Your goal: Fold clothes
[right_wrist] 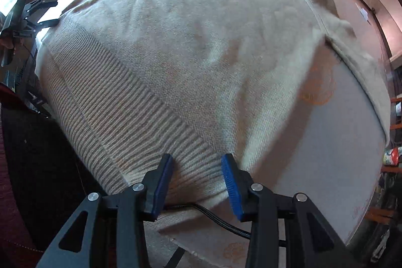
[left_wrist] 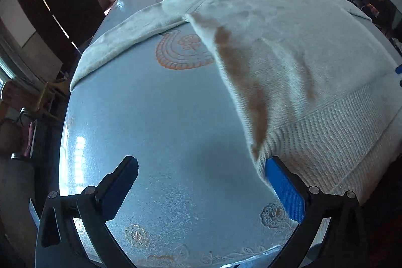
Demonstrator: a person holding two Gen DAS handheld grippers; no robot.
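Observation:
A cream knitted sweater (left_wrist: 289, 42) lies spread flat on the blue embossed tablecloth (left_wrist: 155, 122), one sleeve (left_wrist: 120, 39) stretched out to the left. My left gripper (left_wrist: 201, 182) is open over bare cloth, its right pad (left_wrist: 284, 190) touching the sweater's ribbed hem corner. In the right wrist view the sweater (right_wrist: 201, 37) fills the frame. My right gripper (right_wrist: 197, 182) is open, its jaws standing either side of the ribbed hem (right_wrist: 125, 122) at the near corner, not closed on it.
The table edge (left_wrist: 65, 117) drops off at the left, with chairs (left_wrist: 47, 97) beyond. A black cable (right_wrist: 216, 217) runs under the right gripper. A black stand (right_wrist: 22, 9) is at the far left in the right wrist view.

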